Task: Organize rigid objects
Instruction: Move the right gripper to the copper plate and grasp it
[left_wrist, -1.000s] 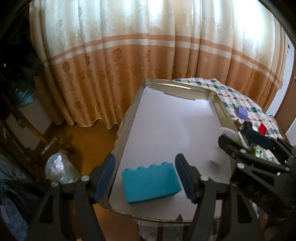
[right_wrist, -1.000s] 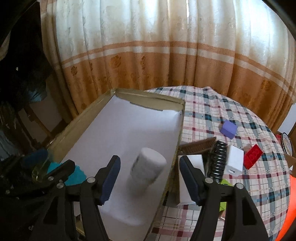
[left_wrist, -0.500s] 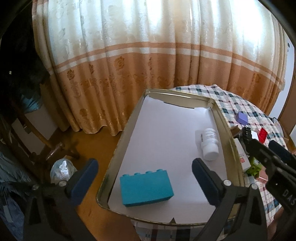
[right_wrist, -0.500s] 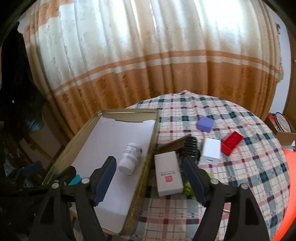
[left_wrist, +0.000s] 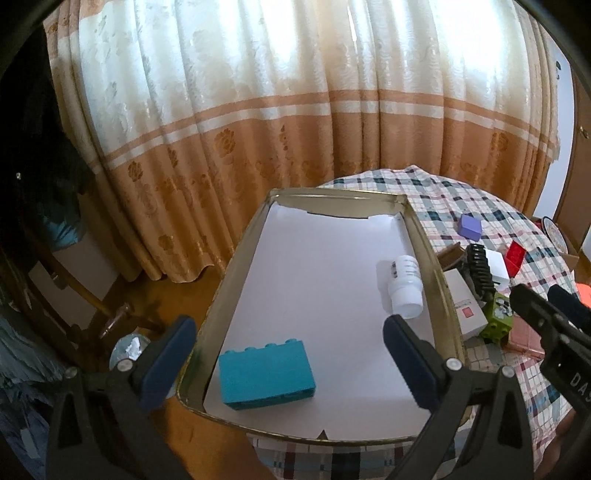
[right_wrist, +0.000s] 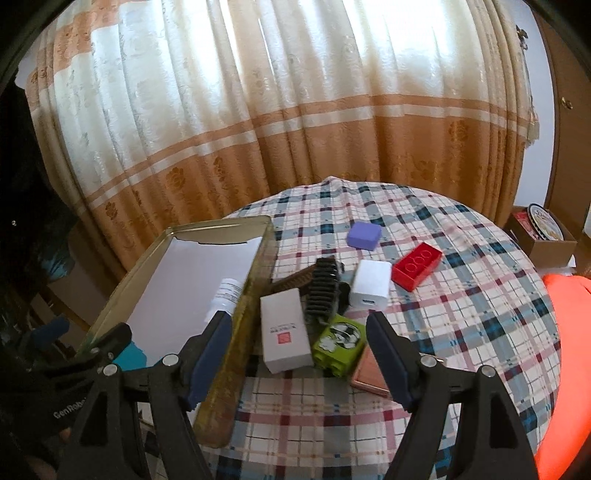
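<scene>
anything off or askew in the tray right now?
The white bottle lies on its side against the tray's right wall rather than upright. The paper liner has a torn notch at its far edge. The teal brick sits flat near the front.

brick (left_wrist: 266, 373) and bottle (left_wrist: 405, 286) in tray (left_wrist: 229, 275)

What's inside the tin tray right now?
In the tray: white paper lining, a teal block and a white bottle lying on its side. Under the paper is hidden.
</scene>
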